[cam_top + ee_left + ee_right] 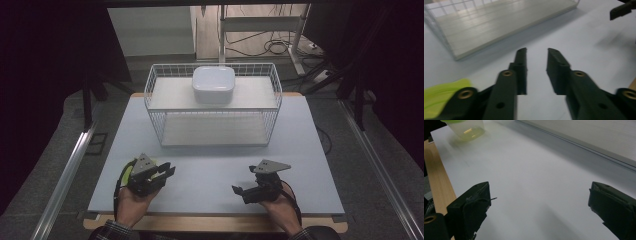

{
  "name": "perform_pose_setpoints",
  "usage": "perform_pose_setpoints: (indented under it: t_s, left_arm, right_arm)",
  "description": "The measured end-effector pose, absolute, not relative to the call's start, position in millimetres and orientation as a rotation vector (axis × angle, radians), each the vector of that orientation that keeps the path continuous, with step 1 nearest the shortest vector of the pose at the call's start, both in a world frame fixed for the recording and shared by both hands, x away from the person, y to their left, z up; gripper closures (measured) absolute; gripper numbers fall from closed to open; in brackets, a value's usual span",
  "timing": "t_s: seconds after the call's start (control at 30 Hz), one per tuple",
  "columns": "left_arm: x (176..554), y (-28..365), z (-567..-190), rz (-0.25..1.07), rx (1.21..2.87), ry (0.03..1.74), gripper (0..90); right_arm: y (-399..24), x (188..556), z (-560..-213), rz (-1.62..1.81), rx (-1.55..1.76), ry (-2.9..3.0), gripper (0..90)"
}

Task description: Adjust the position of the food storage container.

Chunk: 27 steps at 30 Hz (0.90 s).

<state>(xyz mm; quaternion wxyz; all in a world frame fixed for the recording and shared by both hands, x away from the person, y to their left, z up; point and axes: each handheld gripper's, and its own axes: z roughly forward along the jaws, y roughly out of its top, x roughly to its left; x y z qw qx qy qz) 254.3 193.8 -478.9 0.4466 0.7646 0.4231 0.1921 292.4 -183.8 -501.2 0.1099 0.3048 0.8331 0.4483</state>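
White wire rack (213,107) stands at the table's far middle, a white lidded box (214,84) on its upper shelf. Nearer me than the rack, my left gripper (167,171) has its jaws narrowed, pinching nothing; my right gripper (240,190) is spread wide.

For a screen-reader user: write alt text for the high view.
A person's two hands each hold a black gripper, left gripper and right gripper, over a pale blue table. Behind them stands a white wire rack with a white lidded box on its upper shelf.
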Motion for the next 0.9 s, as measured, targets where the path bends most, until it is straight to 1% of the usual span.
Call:
perform_pose_setpoints:
  t_s: [0.1,0.13,0.17,0.23,0.37,0.53,0.6,0.7,0.9]
  left_arm:
    - [253.6,207.0,-476.4,0.493,1.877,1.07,86.0]
    - [253.7,212.6,-476.4,0.496,1.87,1.081,88.8]
    - [253.9,217.0,-476.7,0.495,1.862,1.093,89.7]
    - [253.9,231.9,-477.7,0.502,1.835,1.132,89.8]
    - [251.2,260.9,-479.5,0.557,1.797,1.208,89.8]
    - [244.5,306.9,-486.5,0.646,1.721,1.36,89.8]
    - [243.3,320.1,-491.5,0.653,1.704,1.411,89.8]
    - [241.4,334.2,-503.9,0.597,1.702,1.474,89.8]
    - [246.2,327.0,-520.7,0.495,1.766,1.504,89.7]
  right_arm:
    - [-183.6,292.6,-501.8,1.307,0.9,2.453,5.3]
    - [-183.6,292.5,-502.0,1.303,0.901,2.454,5.4]
    - [-183.6,292.5,-502.1,1.301,0.901,2.454,5.5]
    - [-183.6,292.5,-502.2,1.3,0.901,2.456,5.5]
    - [-184.0,292.6,-502.3,1.299,0.903,2.459,5.7]
    - [-185.2,293.3,-502.5,1.291,0.911,2.459,6.1]
    - [-185.2,293.6,-502.9,1.291,0.916,2.458,6.2]
    - [-185.0,293.2,-502.7,1.281,0.916,2.455,6.2]
    - [-184.5,293.3,-503.1,1.27,0.917,2.453,6.2]
